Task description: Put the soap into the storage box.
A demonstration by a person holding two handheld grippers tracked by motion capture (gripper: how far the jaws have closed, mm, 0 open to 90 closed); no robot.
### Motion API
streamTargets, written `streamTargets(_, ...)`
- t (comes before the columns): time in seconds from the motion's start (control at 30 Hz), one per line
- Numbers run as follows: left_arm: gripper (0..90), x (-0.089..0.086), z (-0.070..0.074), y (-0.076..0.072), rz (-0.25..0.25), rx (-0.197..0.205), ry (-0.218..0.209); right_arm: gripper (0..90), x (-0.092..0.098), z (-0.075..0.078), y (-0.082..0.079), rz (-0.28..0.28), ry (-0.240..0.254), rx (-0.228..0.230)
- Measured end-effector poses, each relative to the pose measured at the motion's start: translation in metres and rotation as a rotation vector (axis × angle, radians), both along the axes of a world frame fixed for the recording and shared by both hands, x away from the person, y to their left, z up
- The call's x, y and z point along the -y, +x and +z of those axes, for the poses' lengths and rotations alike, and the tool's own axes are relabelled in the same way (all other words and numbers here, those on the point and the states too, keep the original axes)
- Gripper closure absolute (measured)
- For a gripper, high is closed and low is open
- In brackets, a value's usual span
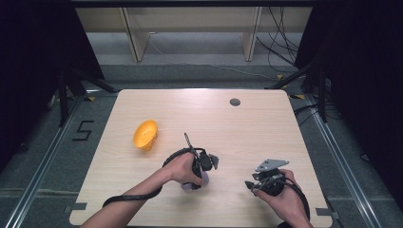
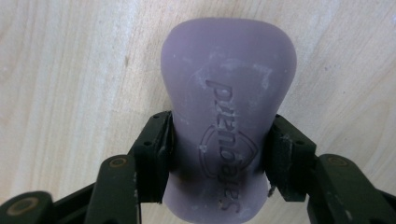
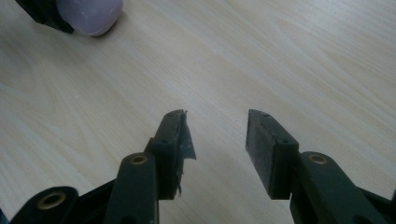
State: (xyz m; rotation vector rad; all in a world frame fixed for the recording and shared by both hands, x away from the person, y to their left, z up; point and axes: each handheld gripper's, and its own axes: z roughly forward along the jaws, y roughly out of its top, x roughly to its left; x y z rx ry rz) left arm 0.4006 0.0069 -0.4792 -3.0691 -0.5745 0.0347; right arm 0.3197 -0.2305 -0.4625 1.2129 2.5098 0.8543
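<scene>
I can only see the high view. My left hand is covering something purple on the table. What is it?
Observer: A soft-looking purple moulded piece with rounded corners, with raised letters on its face. The left gripper has its jaws pressed on both of its sides.

Operator: Is it up in the air?

Observer: I can't tell for sure; the light wooden table is right behind it in the left gripper view.

Operator: Is my other gripper holding anything?

Observer: No. The right gripper has its jaws apart over bare wood. A ragged bit of dark tape sticks out from one pad.
</scene>
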Motion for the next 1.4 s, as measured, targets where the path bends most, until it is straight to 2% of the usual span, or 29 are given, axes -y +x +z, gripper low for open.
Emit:
streamTargets(0.1,47.1,0.000,0.000,-0.001,0.043,-0.003,-0.001,57.7,0.000,0.000,0.000,0.000,0.000,0.001)
streamTargets(0.27,47.4,-0.001,0.000,-0.001,0.068,0.009,-0.002,57.6,0.000,0.000,0.000,0.001,0.001,0.001)
streamTargets(0.33,47.5,-0.001,0.001,-0.001,0.092,-0.002,0.001,57.6,0.000,0.000,0.000,0.000,-0.001,0.002)
streamTargets(0.4,47.6,-0.001,0.001,-0.001,0.144,-0.006,-0.006,57.6,0.000,0.000,0.000,-0.001,0.000,0.003)
streamTargets(0.47,47.6,-0.001,0.001,0.000,0.155,-0.005,-0.009,57.6,0.000,0.000,0.000,-0.001,0.000,0.003)
streamTargets(0.5,47.7,-0.004,0.000,0.001,0.245,-0.024,-0.033,57.6,0.000,0.000,0.000,0.000,0.000,0.004)
streamTargets(0.53,47.7,-0.004,0.000,0.001,0.245,-0.024,-0.033,57.6,0.000,0.000,0.000,0.000,0.000,0.004)
streamTargets(0.57,47.7,-0.004,0.000,0.002,0.278,-0.042,-0.036,57.5,0.000,0.000,0.000,0.000,-0.001,0.005)
streamTargets(0.6,47.8,-0.006,0.000,0.004,0.269,-0.046,-0.031,57.6,0.001,-0.001,0.001,0.011,-0.006,0.018)
streamTargets(0.67,47.8,-0.007,0.000,0.004,0.314,-0.043,-0.035,57.5,0.001,-0.001,0.001,0.010,-0.005,0.016)
streamTargets(0.7,47.8,-0.007,0.000,0.004,0.314,-0.043,-0.035,57.5,0.001,-0.002,0.001,0.003,0.003,0.032)
streamTargets(0.73,47.8,-0.008,0.002,0.004,0.307,-0.023,-0.024,57.5,0.001,-0.002,0.001,0.003,0.003,0.032)
streamTargets(0.77,47.9,-0.008,0.002,0.004,0.317,-0.026,-0.024,57.4,0.001,-0.002,0.001,0.004,0.002,0.030)
streamTargets(0.8,47.9,-0.009,0.004,0.004,0.334,-0.017,-0.035,57.4,0.001,-0.002,0.001,0.004,0.002,0.029)
streamTargets(0.87,48.0,-0.010,0.008,0.004,0.335,0.009,-0.039,57.4,0.001,-0.002,0.001,0.004,0.002,0.030)
streamTargets(0.97,48.2,-0.012,0.012,0.004,0.344,0.018,-0.042,57.4,0.001,-0.002,0.001,0.004,0.002,0.031)
streamTargets(1.03,48.3,-0.015,0.016,0.003,0.357,0.035,-0.059,57.4,0.001,-0.002,0.001,0.004,0.002,0.031)
streamTargets(1.17,48.4,-0.019,0.018,0.004,0.363,0.048,-0.068,57.3,0.001,-0.002,0.001,0.004,0.003,0.032)
streamTargets(1.4,48.6,-0.027,0.024,0.006,0.416,0.056,-0.103,57.2,0.001,-0.002,0.001,0.004,0.003,0.032)
